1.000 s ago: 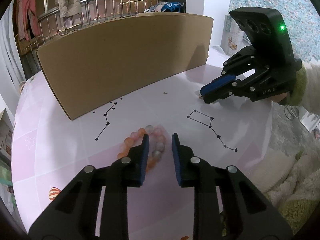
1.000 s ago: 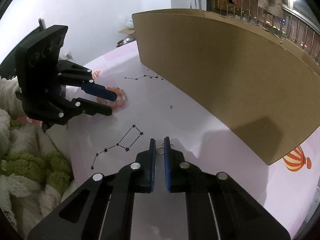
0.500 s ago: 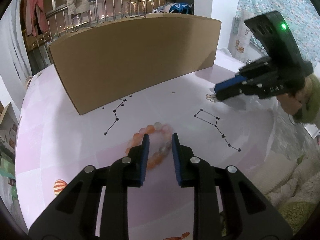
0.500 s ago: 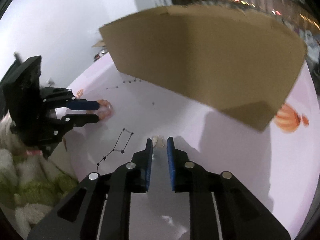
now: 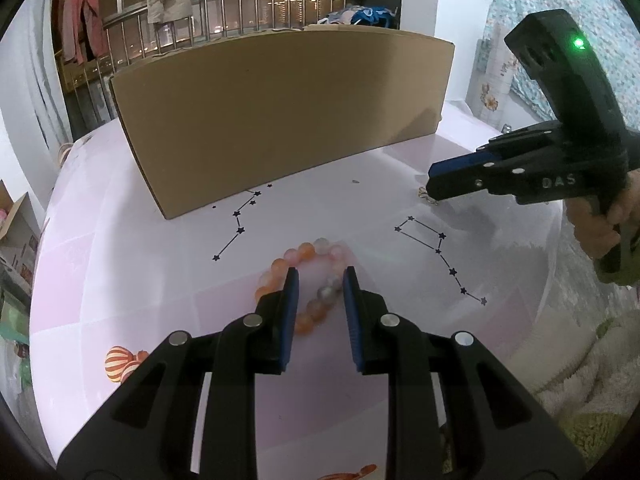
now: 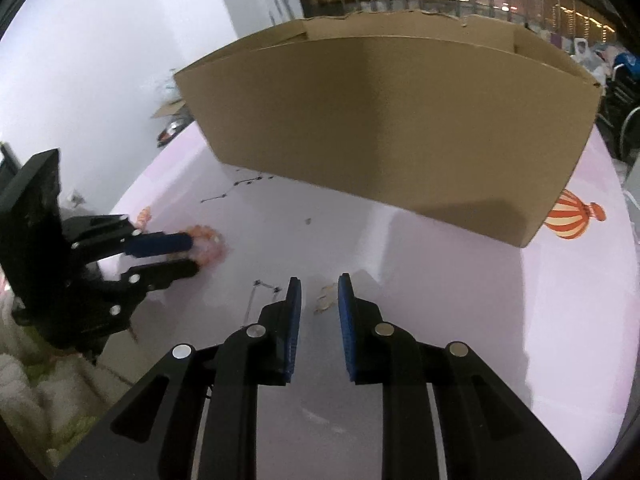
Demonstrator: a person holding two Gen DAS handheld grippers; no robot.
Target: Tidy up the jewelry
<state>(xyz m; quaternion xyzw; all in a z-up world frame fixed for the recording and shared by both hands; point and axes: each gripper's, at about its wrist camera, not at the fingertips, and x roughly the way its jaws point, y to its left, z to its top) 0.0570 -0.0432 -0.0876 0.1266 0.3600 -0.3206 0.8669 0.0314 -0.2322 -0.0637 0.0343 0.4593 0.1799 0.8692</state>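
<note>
A tall cardboard box (image 5: pixel 280 120) stands at the back of the pink tabletop (image 5: pixel 120 280), and everything else sits in front of it. The left claw (image 5: pixel 318 280) hovers over a bracelet of orange and pale beads (image 5: pixel 308 256) lying flat on the tabletop in front of the box's left half, beside a printed star constellation (image 5: pixel 238 230). Its blue pads stand partly apart with the bracelet's right-hand side showing between them; the pads do not press on the beads. The right claw (image 6: pixel 318 292), held in a person's hand (image 5: pixel 600 224), is near the box's right end. Its jaws have just been opening and now stand apart, with a small pale gold piece of jewelry (image 6: pixel 326 298) lying on the tabletop between the fingertips, apparently free of the pads; it is too blurred to name more closely. A printed hot-air balloon (image 6: pixel 568 220) shows at the box's right corner.
</note>
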